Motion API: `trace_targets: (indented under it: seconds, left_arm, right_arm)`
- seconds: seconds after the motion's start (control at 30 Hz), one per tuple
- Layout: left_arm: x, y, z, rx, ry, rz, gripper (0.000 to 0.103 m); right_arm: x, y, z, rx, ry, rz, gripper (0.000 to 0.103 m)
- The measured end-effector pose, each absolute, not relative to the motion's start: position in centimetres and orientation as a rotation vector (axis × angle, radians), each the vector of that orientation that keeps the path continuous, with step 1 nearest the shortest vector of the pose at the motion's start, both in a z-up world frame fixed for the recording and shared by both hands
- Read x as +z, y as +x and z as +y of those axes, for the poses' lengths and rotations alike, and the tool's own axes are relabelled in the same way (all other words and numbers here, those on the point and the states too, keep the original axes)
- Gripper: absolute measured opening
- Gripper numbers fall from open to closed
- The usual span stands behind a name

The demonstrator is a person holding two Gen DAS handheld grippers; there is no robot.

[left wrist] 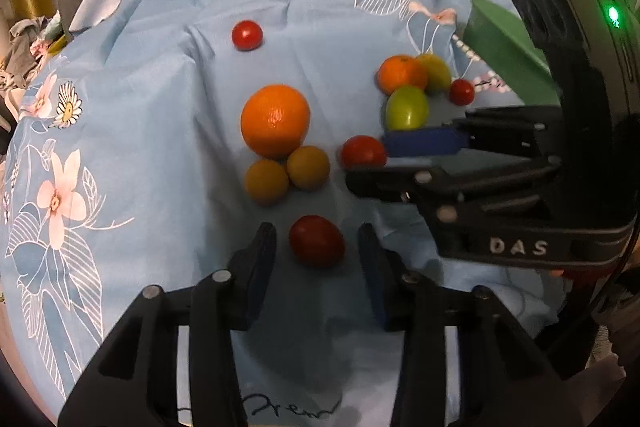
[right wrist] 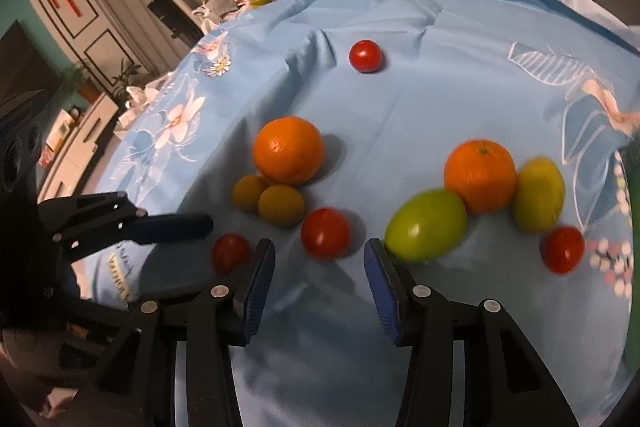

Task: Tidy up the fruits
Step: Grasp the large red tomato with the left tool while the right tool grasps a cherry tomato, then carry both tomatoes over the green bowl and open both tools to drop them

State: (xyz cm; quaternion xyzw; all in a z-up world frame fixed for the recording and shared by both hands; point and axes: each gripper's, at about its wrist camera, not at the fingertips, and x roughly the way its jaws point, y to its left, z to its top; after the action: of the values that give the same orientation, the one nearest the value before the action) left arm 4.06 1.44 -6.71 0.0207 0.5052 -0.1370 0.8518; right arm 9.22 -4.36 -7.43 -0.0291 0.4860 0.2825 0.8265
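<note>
Red tomatoes (left wrist: 317, 241) (right wrist: 326, 233) are sitting between the open, not-yet-touching jaws of the left gripper (left wrist: 317, 247) and right gripper (right wrist: 320, 259), so squeezing gently is best.

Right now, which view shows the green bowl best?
The left wrist view: the green bowl shows its rim and inside at the right, partly behind the right gripper. The right wrist view catches only a blurred green sliver at its right edge.

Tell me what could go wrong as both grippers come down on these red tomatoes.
1. The left gripper and right gripper work close together; they could collide.
2. The round red tomato between the right gripper's open fingers could roll on the wrinkled blue floral cloth.
3. The oval green fruit nearly touches one right finger and could be nudged.
</note>
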Motion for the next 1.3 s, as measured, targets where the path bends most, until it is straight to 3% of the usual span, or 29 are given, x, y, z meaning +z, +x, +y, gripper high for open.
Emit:
trace_targets:
  seconds: [0.17,0.3,0.57,0.93,1.3]
  left_arm:
    - [-7.1,4.5,1.2,-0.281,0.068,1.072,0.036]
    - [-7.3,4.7,1.3,-0.266,0.076,1.063,0.028]
    - [-7.0,4.3,1.1,-0.284,0.058,1.06,0.027]
    - [-2.8,2.9,-0.2,-0.335,0.007,0.979,0.027]
    - [1.5,3.6,-6.0,-0.425,0.071,0.899,0.027]
  right_arm:
    - [-7.6,9.8,-3.6,0.605,-0.086,1.034,0.039]
    - [-7.6,9.8,-3.4,0.594,-0.111,1.031,0.029]
    - [-7.0,8.6,-4.5,0.574,-0.058,1.014,0.029]
    - [-3.6,5.4,-8.5,0.534,0.04,0.929,0.029]
    - [0.4,2.9,-15.3,0.424,0.125,0.79,0.029]
